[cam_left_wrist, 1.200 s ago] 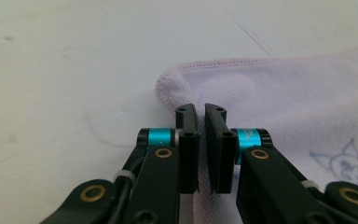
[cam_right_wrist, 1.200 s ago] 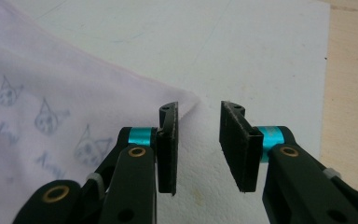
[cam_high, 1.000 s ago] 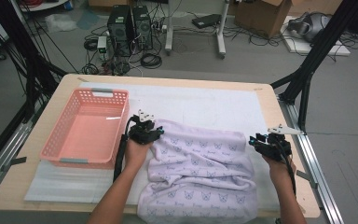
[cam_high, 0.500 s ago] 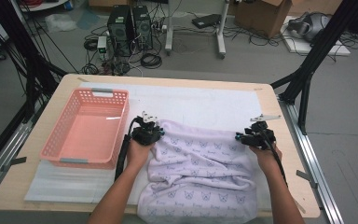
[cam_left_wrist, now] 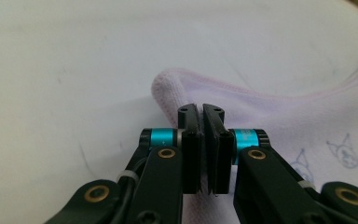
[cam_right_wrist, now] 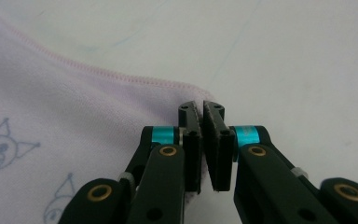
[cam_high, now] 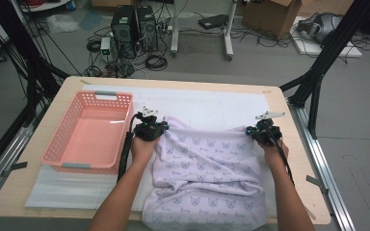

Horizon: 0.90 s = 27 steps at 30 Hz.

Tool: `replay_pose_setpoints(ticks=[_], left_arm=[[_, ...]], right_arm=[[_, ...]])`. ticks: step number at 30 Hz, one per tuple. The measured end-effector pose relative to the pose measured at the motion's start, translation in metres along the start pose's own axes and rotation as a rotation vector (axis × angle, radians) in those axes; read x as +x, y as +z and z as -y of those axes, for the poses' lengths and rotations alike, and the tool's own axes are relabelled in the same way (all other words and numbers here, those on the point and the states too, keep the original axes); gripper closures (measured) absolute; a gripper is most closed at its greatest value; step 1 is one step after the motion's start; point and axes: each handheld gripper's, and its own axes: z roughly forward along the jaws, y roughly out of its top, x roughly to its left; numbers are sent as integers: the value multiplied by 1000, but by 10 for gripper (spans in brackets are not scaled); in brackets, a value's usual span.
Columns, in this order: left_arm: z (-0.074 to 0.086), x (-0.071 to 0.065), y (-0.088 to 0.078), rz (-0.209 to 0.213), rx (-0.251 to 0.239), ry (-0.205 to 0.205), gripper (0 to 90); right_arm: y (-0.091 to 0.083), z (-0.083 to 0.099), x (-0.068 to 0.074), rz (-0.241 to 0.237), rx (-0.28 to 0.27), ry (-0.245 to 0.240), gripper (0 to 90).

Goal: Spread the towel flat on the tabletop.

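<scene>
— Left gripper view: left tongs (cam_left_wrist: pixel 201 112) have just closed, pinching a far corner of the towel (cam_high: pixel 212 163). Right tongs (cam_right_wrist: pixel 201 109)?

— Just closed too, nipping the other far corner. Towel lies rumpled on the worktop (cam_high: pixel 289 202), beside the basket (cam_high: pixel 89 137).

— Step?

— Corners gripped; next probably calls for lifting together. One towel, one basket, two tongs.

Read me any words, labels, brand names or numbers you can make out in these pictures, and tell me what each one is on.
None can be read.
The towel carries only printed cartoon faces, no lettering.
The pink basket shows no label.
Any markings on the computer towers and the cardboard box behind the table are too small to read.
</scene>
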Motion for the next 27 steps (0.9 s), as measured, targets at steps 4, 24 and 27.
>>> replay_pose_setpoints(ticks=[4,24,27], left_arm=[[-9,4,13,-19,-13,-25,856],[-9,11,9,33,51,-13,595],[-6,2,4,70,37,-3,563]], right_arm=[[4,-12,-13,59,-79,30,861],[11,-32,-20,50,-120,143,685],[0,-21,-18,1,-103,140,684]])
